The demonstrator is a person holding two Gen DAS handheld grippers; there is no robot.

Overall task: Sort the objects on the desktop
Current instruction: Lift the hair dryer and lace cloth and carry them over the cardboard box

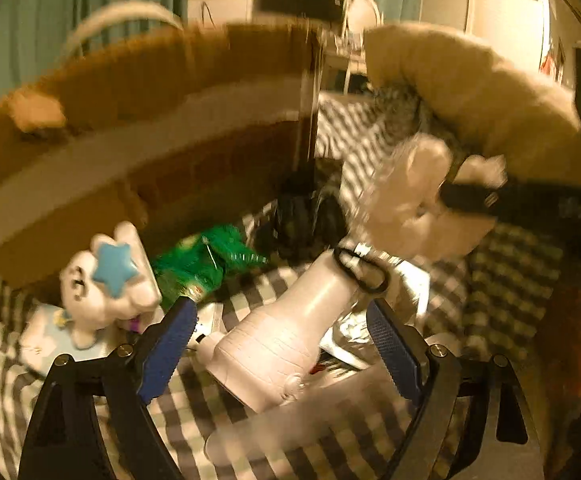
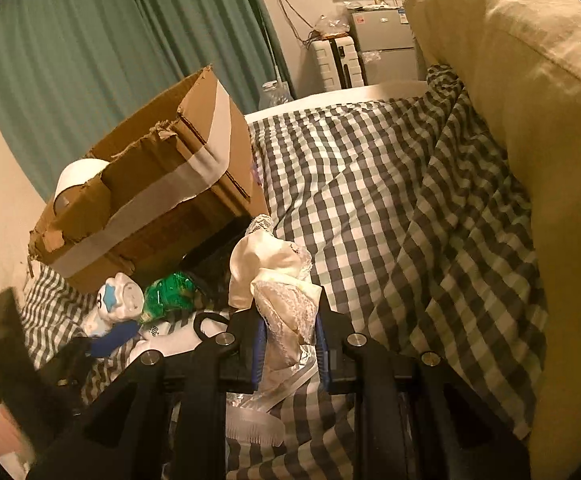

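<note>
The left gripper [image 1: 280,344] stands wide open, its blue pads either side of a white bottle [image 1: 286,336] lying on the checked cloth [image 1: 330,440], low in the frame. The right gripper [image 2: 288,344] is clamped on a white lace cloth [image 2: 274,280], bottom centre. Only the right wrist view shows the taped cardboard box [image 2: 150,200] sharply, middle left; the left wrist view blurs it.
</note>
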